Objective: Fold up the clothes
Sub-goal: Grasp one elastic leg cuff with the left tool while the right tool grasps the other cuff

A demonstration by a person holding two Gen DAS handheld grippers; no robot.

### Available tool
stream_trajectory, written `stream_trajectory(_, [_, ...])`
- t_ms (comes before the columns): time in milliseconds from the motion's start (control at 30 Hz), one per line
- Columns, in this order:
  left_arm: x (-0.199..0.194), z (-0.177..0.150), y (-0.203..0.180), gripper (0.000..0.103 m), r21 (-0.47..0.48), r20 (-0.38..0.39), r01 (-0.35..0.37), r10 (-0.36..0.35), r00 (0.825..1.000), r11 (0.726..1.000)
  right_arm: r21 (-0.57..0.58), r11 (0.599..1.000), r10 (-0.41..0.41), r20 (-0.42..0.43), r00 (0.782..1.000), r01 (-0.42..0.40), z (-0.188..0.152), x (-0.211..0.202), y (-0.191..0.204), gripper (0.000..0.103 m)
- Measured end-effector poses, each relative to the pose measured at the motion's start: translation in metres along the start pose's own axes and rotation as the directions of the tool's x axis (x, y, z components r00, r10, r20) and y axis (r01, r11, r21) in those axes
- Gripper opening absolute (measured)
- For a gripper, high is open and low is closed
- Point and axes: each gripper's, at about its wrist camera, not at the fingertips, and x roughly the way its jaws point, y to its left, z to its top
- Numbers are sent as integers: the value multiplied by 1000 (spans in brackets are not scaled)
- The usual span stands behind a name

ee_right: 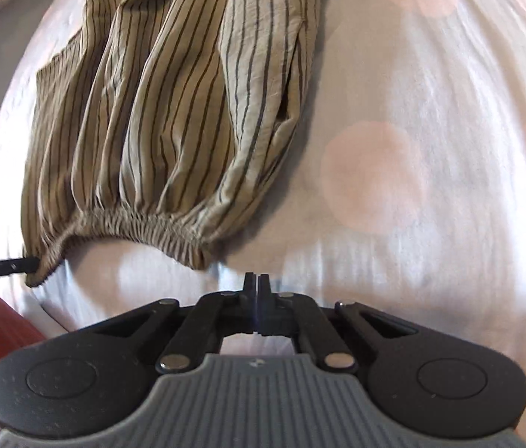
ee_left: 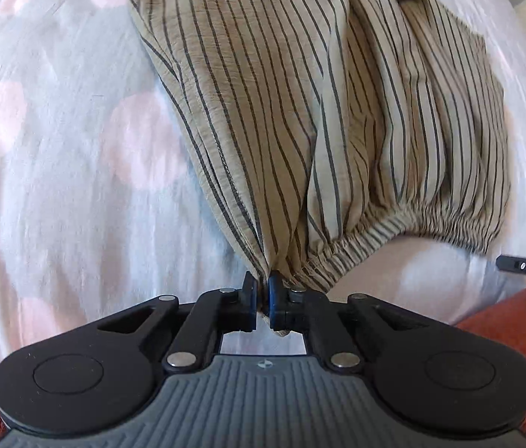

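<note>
Striped trousers, light and limp, handle best by the elastic waistband: left gripper pinches its corner, right gripper is closed on nothing.

The left wrist camera sits just behind the left gripper and looks steeply down along its fingers onto the bed, close enough that the striped garment fills the upper middle of the view. The right wrist camera sits the same way behind the right gripper, also facing steeply down at the bed from close by, with the striped garment at upper left. Both views share the garment's gathered waistband and the spotted sheet around it. Each view catches the other gripper at its edge: right edge in the left view, left edge in the right view.
</note>
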Motion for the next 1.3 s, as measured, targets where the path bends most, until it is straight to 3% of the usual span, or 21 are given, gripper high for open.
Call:
stream_trajectory(133, [13,5,-5,4,-19,-26,-45,44,999,999,29,999,23,34,999,-24,1,-1,-5,4])
stream_trajectory(200, [16,8,-1,6,-63,-29,-31,29,999,998,83,995,56,85,995,-63,0,-5,-16,12])
stream_trajectory(267, [15,9,5,7,-94,-22,-4,2,1000,996,132,983,109,135,985,-127,0,-10,-24,41])
stream_trajectory(367, [13,9,6,7,-114,-11,25,-26,1000,993,179,966,161,151,975,-187,1,-11,-32,45])
stream_trajectory(533, [16,14,7,11,-160,-3,40,-41,999,986,240,947,195,102,975,-215,8,3,-35,45])
stream_trajectory(733, [21,13,5,11,-210,6,31,-30,1000,977,210,958,184,65,981,-194,16,20,-15,39])
stream_trajectory(800, [20,10,2,11,-209,15,28,-26,1000,977,200,959,190,80,979,-203,14,19,-15,28])
stream_trajectory(833, [19,9,1,11,-211,21,29,-25,999,977,198,957,199,93,976,-214,12,19,-16,7])
stream_trajectory(1000, [8,2,-4,8,-201,101,49,-29,994,978,175,961,188,145,972,-212,6,0,-16,4])
stream_trajectory(1100, [-4,-6,-10,4,-177,151,96,-69,986,979,149,969,175,151,973,-198,5,-21,-11,3])
stream_trajectory(1200, [-16,-14,-13,3,-151,180,151,-123,976,977,99,982,147,134,980,-160,-2,-45,-7,3])
stream_trajectory(1300, [-31,-26,9,3,-107,170,169,-150,974,980,36,995,93,83,992,-96,-9,-56,2,3])
